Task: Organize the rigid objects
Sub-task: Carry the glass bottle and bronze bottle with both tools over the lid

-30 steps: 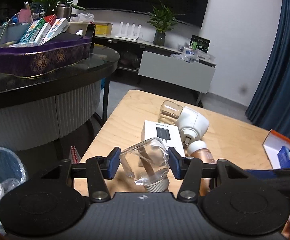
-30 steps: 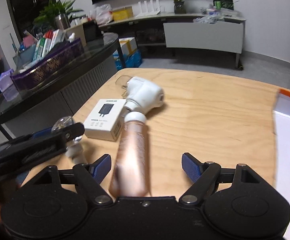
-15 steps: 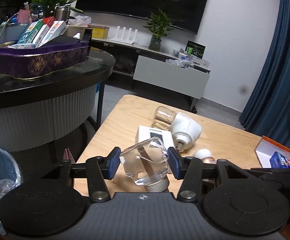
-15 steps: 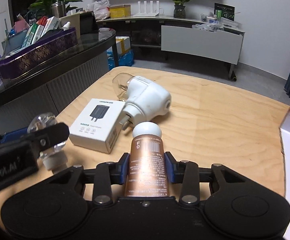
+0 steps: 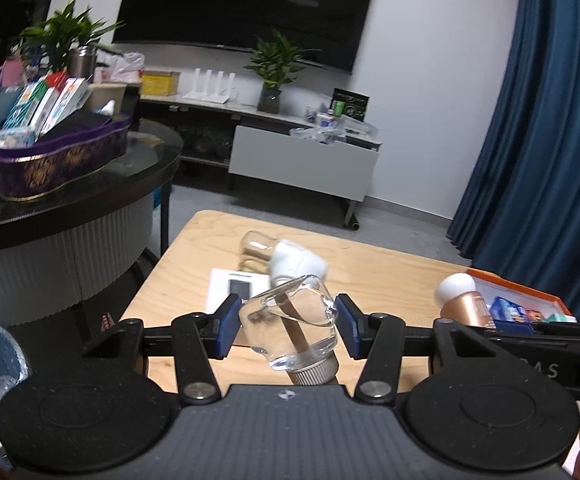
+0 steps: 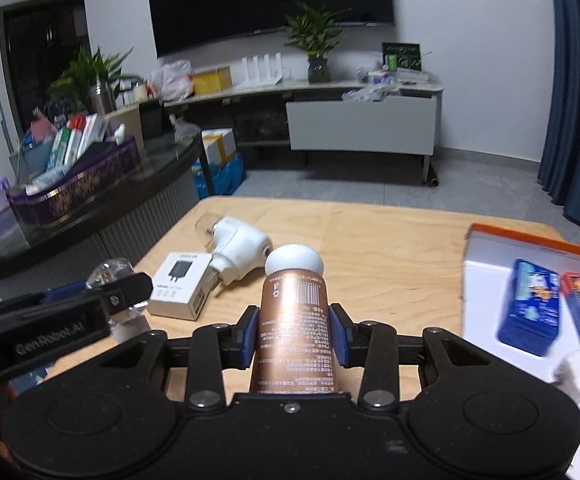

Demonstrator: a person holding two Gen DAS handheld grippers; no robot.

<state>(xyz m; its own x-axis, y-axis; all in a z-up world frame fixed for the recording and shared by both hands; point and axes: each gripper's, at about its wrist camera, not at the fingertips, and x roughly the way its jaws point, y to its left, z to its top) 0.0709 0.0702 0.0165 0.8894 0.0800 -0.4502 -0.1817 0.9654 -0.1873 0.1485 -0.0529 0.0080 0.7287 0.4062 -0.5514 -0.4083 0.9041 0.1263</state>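
Glass first: the clear bottle (image 5: 290, 322) in the left gripper (image 5: 286, 326) is hard, smooth and likely slippery and breakable, so a hold across its broad body, as here, looks safer than at the ribbed neck. The blue pads (image 5: 223, 326) press both its sides and carry it, tilted, above the near edge of the wooden table (image 6: 390, 248). On that table lie a white box (image 6: 182, 290) and, touching it, a white plug-in device (image 6: 238, 252). Right of them, the right gripper (image 6: 296, 336) is closed narrowly on a copper-coloured tube (image 6: 296, 332) with a white cap, probably light and stiff, raised above the table. An orange-rimmed tray (image 6: 530, 240) sits at the table's right side, probably the destination.
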